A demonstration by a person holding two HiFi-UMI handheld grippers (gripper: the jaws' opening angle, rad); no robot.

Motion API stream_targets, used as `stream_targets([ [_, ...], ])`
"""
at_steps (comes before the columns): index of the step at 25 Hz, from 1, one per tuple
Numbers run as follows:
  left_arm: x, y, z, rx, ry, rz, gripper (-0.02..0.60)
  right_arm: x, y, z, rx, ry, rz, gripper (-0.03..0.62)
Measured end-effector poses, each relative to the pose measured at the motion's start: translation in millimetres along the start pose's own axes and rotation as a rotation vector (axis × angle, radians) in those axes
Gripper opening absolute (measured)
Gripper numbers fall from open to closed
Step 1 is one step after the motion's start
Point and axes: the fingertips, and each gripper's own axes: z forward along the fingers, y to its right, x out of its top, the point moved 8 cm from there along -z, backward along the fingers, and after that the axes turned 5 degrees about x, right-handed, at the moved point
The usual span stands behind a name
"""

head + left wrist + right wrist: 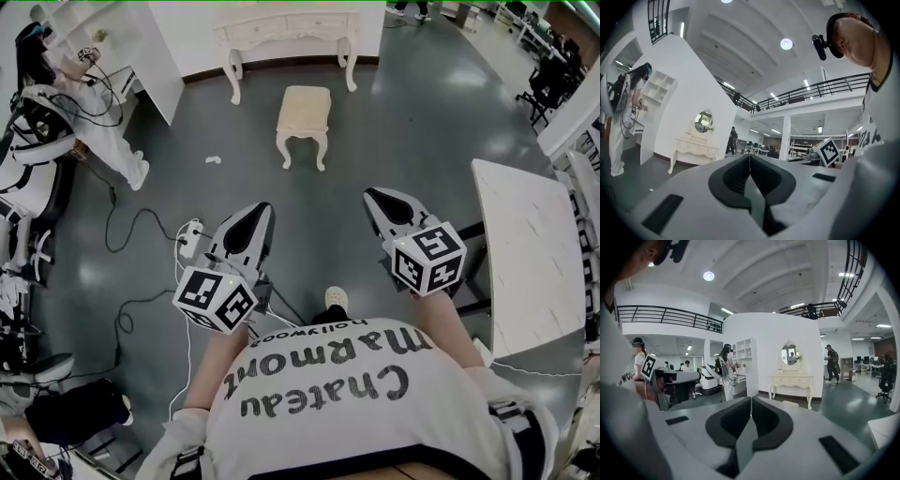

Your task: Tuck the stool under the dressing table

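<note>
The cream stool (303, 117) stands on the grey floor, a short way in front of the white dressing table (291, 33) and clear of it. My left gripper (263, 208) and right gripper (370, 195) are both held well short of the stool, pointing toward it, jaws shut and empty. In the left gripper view the shut gripper (749, 155) faces the dressing table (693, 146) with its oval mirror (703, 121); the stool is hidden there. In the right gripper view the shut gripper (751, 398) faces the dressing table (791, 380), and the stool's top (790, 403) peeks over the gripper body.
A person in white (103, 131) stands at the left by a white shelf unit (141, 47). A power strip (190, 236) and cables lie on the floor left of my left gripper. A white table (530, 262) runs along the right. My foot (336, 298) shows below.
</note>
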Motion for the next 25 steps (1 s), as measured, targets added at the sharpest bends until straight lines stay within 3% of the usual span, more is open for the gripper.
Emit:
stream_targets([
  [5,20,-31,90,0.000,0.005,-0.001,0.023,34,75,67,0.044,-0.026,-0.016,0.029],
  [11,31,-56,172,0.004,0.034,0.020,0.023,72,146,121,0.071,0.017,-0.053,0.028],
  [16,24,-77,205,0.033,0.048,-0.016,0.023,69,179,144,0.077,0.003,-0.037,0.029],
  [25,-3,-99,223,0.095,-0.024,-0.075,0.023,52,204,163,0.085,-0.036,0.006,0.028],
])
